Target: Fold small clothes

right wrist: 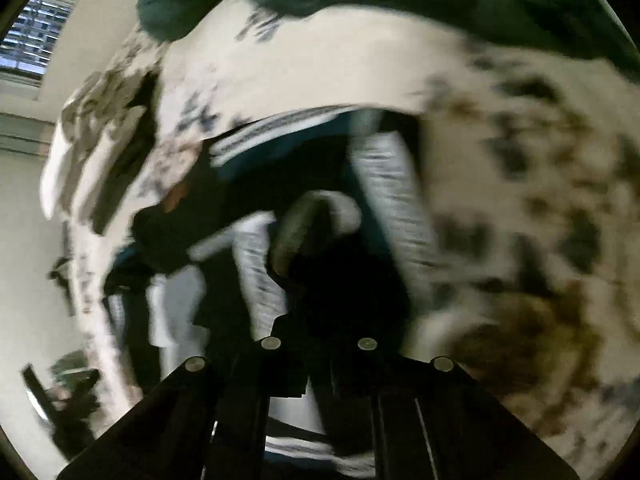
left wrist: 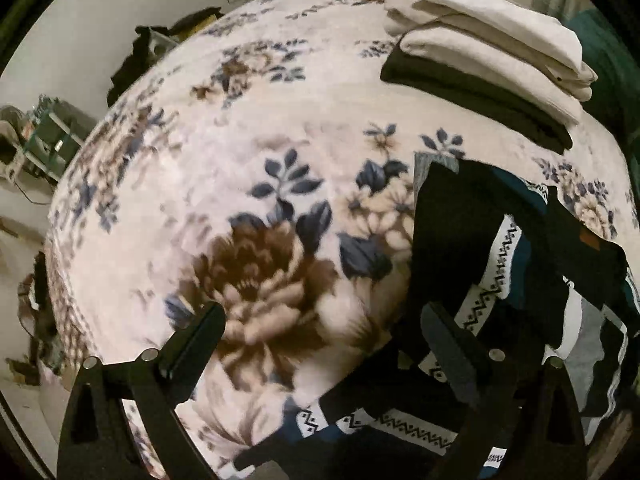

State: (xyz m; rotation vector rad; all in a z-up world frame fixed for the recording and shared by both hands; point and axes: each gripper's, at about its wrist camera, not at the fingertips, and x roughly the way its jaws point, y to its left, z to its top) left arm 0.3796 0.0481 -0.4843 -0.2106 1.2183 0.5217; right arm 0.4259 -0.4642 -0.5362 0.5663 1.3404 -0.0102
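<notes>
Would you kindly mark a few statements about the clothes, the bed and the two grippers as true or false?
1. The left gripper is wide open. True.
2. The folded stack is all black. False: pale folded pieces lie on one black piece.
3. The blanket is plain white. False: it bears brown and blue flowers.
4. The patterned garment lies unfolded beside the left gripper. True.
5. The right gripper is wide open. False: its jaws are shut, amid dark cloth.
</notes>
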